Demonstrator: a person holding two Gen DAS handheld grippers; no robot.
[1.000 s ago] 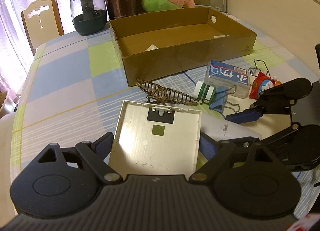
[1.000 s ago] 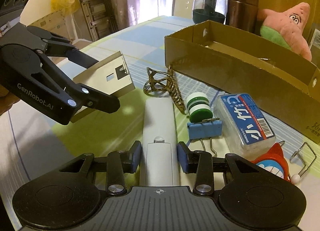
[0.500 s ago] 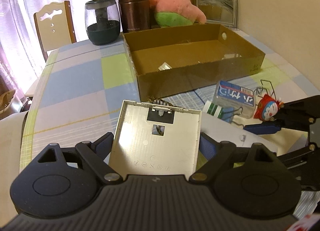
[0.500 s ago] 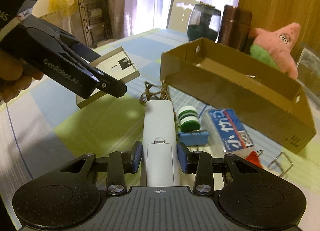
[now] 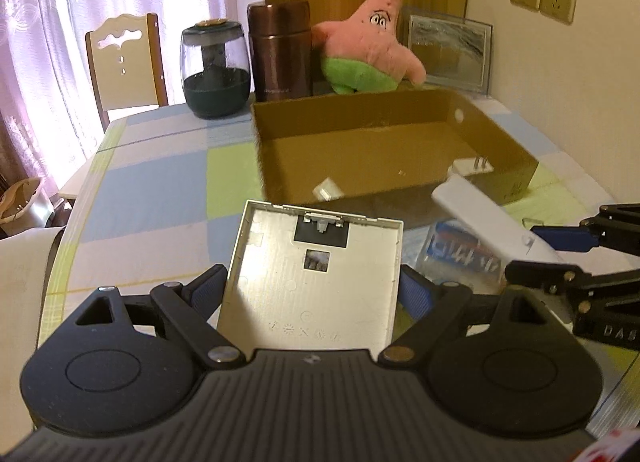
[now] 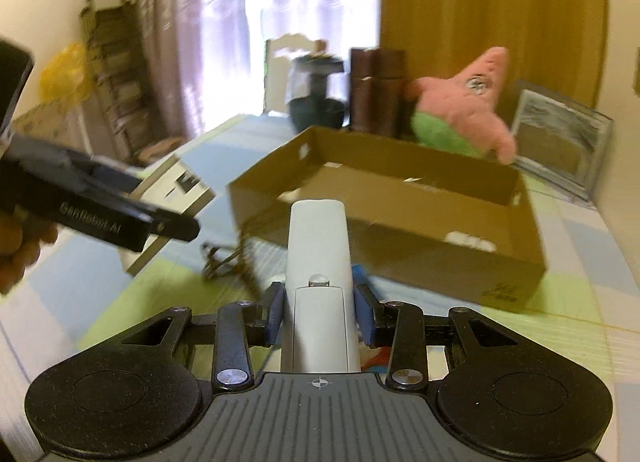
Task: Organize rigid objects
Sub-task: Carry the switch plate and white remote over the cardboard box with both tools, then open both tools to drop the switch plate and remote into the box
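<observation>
left gripper [image 5: 314, 288]: jaws wide, clamped on grey panel [image 5: 316, 274], lifted off the table [image 5: 152, 197] | right gripper [image 6: 319, 308]: jaws narrow, clamped on white remote [image 6: 318, 262], in the air | cardboard box [image 5: 384, 141] just beyond both

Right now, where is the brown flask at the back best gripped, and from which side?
Grip the flask on its straight body below the lid seam, coming level from the table's side. It stands upright, the jar and the plush crowd its two flanks, and the box blocks the near approach.
</observation>
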